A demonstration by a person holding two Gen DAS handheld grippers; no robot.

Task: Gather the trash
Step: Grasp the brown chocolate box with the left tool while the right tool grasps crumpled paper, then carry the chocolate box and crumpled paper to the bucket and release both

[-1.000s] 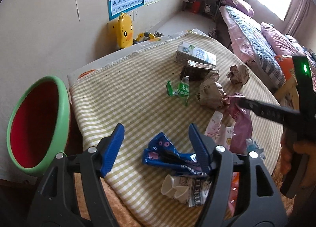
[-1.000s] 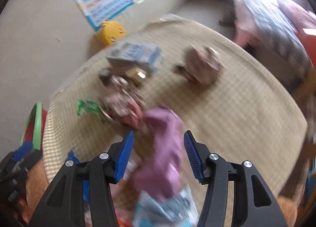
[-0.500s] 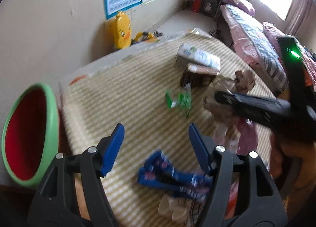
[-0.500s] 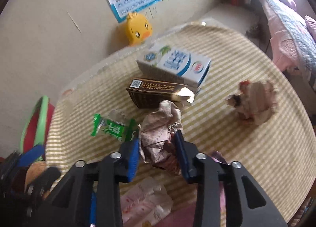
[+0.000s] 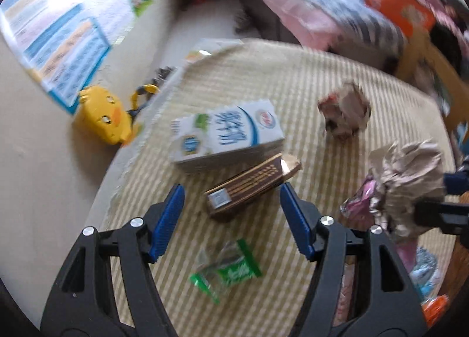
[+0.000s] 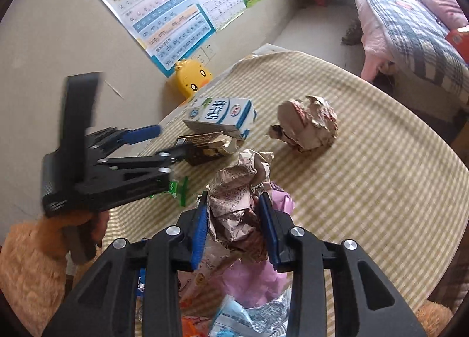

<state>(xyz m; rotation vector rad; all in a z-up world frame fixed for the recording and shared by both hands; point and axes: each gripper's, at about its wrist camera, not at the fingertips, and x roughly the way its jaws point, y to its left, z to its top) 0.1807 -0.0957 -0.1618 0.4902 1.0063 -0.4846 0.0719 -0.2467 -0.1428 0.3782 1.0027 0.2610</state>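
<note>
Right wrist view shows us the table (image 6: 381,167) with its checked cloth, and on it the milk carton (image 6: 219,115), a second paper ball (image 6: 307,127) and the brown box (image 6: 205,146). Our right tool (image 6: 234,234) grips a crumpled paper ball (image 6: 234,208) (both pads press on it). Our left tool (image 5: 231,216) stands wide and empty above the brown box (image 5: 249,190), near a green wrapper (image 5: 225,269).

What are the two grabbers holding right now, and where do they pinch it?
The right gripper pinches the crumpled paper ball by its lower sides. The left gripper is open and holds nothing.
</note>
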